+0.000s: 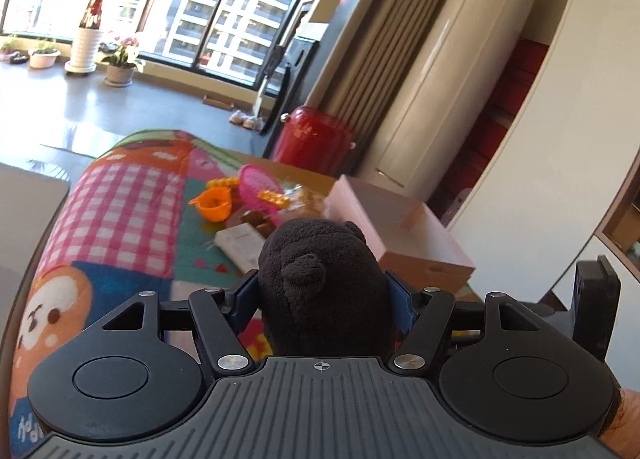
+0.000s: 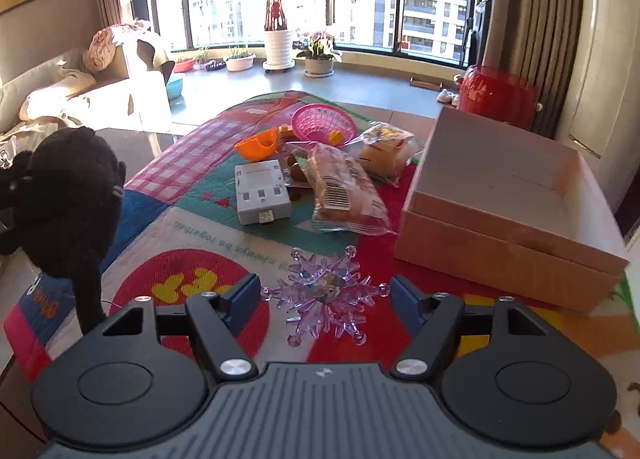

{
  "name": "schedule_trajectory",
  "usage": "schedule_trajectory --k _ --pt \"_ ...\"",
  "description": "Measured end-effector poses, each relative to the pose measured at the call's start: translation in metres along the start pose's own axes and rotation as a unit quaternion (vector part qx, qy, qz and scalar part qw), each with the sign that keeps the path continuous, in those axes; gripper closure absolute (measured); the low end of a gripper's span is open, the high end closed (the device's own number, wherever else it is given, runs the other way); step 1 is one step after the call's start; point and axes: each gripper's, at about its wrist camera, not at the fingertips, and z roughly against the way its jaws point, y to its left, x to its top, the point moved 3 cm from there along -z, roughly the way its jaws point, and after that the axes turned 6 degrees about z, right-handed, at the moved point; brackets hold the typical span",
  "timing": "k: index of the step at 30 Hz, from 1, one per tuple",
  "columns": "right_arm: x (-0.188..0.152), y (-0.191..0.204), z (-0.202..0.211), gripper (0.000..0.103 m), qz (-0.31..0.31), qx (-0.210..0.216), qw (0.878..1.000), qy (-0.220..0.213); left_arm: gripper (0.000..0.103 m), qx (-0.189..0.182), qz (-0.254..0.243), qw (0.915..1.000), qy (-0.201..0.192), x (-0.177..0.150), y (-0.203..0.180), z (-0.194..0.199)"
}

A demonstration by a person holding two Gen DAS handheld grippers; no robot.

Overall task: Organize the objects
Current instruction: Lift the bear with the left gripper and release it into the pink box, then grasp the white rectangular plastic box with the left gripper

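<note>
A: Over the desk, left hand-held gripper (image 1: 322, 295) clamps the black plush (image 1: 320, 283). Carry it level, drop into the pink box (image 1: 404, 235).
B: Right hand-held gripper (image 2: 325, 295)?
A: Jaws straddle the purple snowflake (image 2: 326, 291), half open, can't tell contact. Centre it first. Adapter (image 2: 262, 193), snack packs (image 2: 344, 191), pink basket (image 2: 324, 124) crowd the path.

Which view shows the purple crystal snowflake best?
The right wrist view. The purple crystal snowflake lies in full view on the mat, between the right gripper fingers, which do not touch it. The left wrist view shows none of it; the black plush toy fills its foreground.
</note>
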Motion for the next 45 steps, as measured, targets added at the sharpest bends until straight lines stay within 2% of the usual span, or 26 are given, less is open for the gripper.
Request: schedule_trajectory --k 5,10,12,15,18,21,24,26,29,30,31,33,34,36,39,45 --pt "-0.027 -0.039 0.052 0.031 -0.014 -0.039 0.999 -0.029 0.032 -0.054 -0.039 0.9976 -0.019 0.051 -0.080 -0.046" --pt "-0.050 -0.075 0.072 0.031 -0.051 -0.066 0.995 -0.045 0.027 -0.079 0.001 0.9965 -0.026 0.104 -0.132 -0.139" --pt "-0.058 -0.085 0.073 0.031 -0.065 -0.071 0.994 -0.048 0.026 -0.068 0.005 0.9977 0.003 0.106 -0.139 -0.187" --pt "-0.064 -0.094 0.072 0.031 -0.072 -0.072 0.994 -0.048 0.029 -0.014 -0.008 0.9976 0.067 0.088 -0.135 -0.251" --pt "-0.064 -0.098 0.070 0.031 -0.074 -0.071 0.993 -0.054 0.033 -0.012 0.004 0.9958 0.091 0.073 -0.120 -0.275" --pt "-0.058 -0.102 0.071 0.031 -0.076 -0.072 0.992 -0.064 0.033 -0.027 0.007 0.9970 0.072 0.068 -0.106 -0.262" --pt "-0.039 -0.109 0.072 0.031 -0.077 -0.078 0.990 -0.084 0.033 -0.030 -0.010 0.9994 0.015 0.064 -0.084 -0.216" --pt "-0.017 -0.118 0.071 0.031 -0.078 -0.085 0.988 -0.106 0.033 -0.018 -0.026 0.9992 -0.023 0.057 -0.065 -0.177" --pt "0.027 -0.138 0.057 0.031 -0.096 -0.084 0.984 -0.123 0.032 0.022 -0.023 0.9982 -0.051 0.045 -0.031 -0.129" --pt "0.040 -0.144 0.049 0.029 -0.098 -0.084 0.984 -0.124 0.033 0.039 -0.012 0.9979 -0.051 0.042 -0.016 -0.122" --pt "0.052 -0.150 0.039 0.016 -0.100 -0.086 0.984 -0.119 0.033 0.052 0.000 0.9976 -0.046 0.040 -0.003 -0.117" --pt "0.068 -0.159 0.018 0.004 -0.111 -0.103 0.982 -0.109 0.033 0.072 0.026 0.9965 -0.034 0.036 0.024 -0.108" --pt "0.070 -0.161 0.010 0.004 -0.113 -0.110 0.982 -0.103 0.033 0.079 0.036 0.9958 -0.029 0.035 0.036 -0.104" --pt "0.065 -0.160 -0.003 0.004 -0.123 -0.112 0.983 -0.084 0.033 0.091 0.056 0.9941 -0.019 0.029 0.056 -0.097" --pt "0.039 -0.150 -0.016 0.003 -0.143 -0.091 0.984 -0.058 0.033 0.104 0.091 0.9904 0.003 0.019 0.077 -0.097" --pt "-0.005 -0.112 -0.028 0.002 -0.104 -0.095 0.990 -0.021 0.033 0.112 0.127 0.9854 0.019 0.012 0.080 -0.131"
